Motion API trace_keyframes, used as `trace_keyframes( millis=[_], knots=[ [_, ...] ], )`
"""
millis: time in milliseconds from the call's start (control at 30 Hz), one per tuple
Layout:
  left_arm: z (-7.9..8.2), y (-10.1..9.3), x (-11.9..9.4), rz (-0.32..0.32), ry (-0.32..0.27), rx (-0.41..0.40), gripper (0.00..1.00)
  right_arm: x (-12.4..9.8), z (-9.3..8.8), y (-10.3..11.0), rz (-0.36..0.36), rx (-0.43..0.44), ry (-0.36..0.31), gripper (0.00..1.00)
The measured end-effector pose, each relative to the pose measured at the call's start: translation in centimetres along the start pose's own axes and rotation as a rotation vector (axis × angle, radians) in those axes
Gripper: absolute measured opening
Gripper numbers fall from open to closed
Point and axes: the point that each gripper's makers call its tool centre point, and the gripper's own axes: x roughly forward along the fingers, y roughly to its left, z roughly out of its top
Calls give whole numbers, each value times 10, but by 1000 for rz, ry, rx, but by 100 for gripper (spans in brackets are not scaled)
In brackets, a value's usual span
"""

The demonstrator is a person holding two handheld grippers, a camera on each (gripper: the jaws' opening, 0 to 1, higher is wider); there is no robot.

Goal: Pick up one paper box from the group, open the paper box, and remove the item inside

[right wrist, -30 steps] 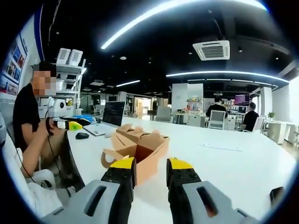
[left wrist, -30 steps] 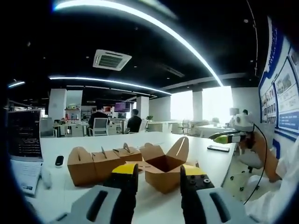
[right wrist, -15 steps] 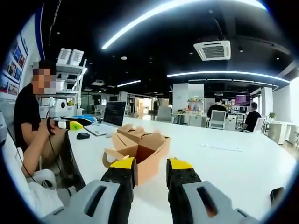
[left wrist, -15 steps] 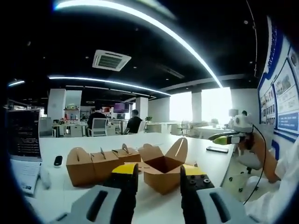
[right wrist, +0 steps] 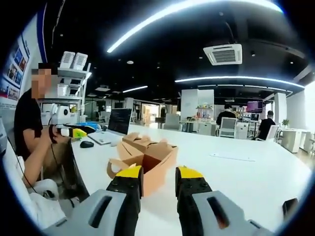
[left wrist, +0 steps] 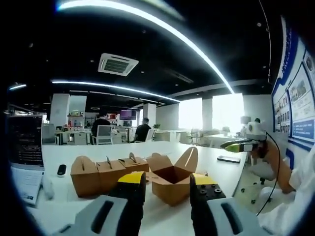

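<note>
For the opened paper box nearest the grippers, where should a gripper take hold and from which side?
Probably one raised flap of the open paper box: the flaps stand up thin above the open top, so jaws can close across one. Come from above on the free side facing the left gripper, since closed boxes sit close on its other side. The body looks too wide to span. Both grippers' jaws stand apart, holding nothing.

We look low across the white table (left wrist: 59,157) from opposite ends, both views near the brown paper boxes (left wrist: 106,172) (right wrist: 147,157)

No text can be read anywhere. The blue-and-white wall posters (left wrist: 299,101) carry print too small to read. The dark laptop screen (left wrist: 24,141) shows blurred lines.
</note>
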Motion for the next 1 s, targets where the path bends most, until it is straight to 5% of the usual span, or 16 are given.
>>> trace_keyframes(
  millis=[1000],
  knots=[
    [7,-13,6,-25,-29,13,37,0,-3,5,17,-8,12,27]
  ],
)
